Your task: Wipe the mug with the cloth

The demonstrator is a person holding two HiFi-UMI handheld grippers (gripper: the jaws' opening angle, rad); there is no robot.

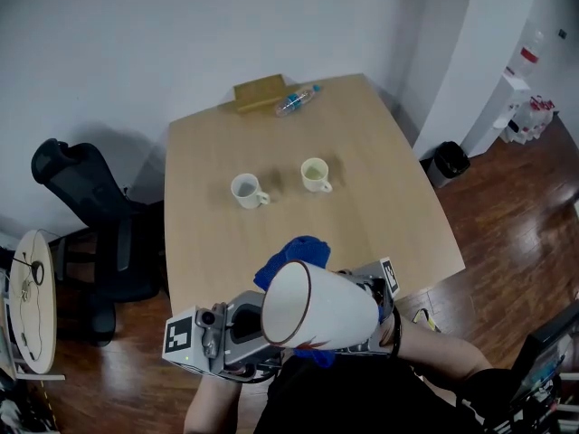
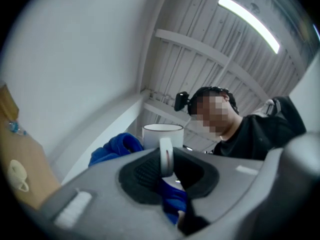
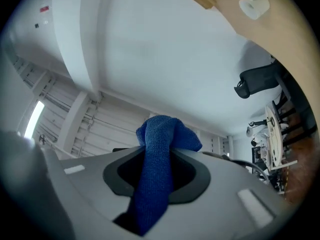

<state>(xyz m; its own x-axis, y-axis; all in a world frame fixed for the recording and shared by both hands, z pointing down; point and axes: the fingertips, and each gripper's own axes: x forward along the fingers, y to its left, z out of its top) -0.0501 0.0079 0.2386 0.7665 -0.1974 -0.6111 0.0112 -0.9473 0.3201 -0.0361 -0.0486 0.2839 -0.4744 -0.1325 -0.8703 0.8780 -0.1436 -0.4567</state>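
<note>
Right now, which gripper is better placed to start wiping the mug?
The right gripper: it grips the blue cloth, beside the mug. The left gripper is shut on the mug's handle, steadying it.

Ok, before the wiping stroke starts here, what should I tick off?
1. Left gripper clamped on the handle of the mug: ok.
2. Right gripper clamped on the cloth: ok.
3. Mug held up off the table: ok.
4. Cloth pressed against the mug: cannot tell. In the head view they sit close together, but contact is not visible.
5. Two other mugs standing well away from the held one: ok.
</note>
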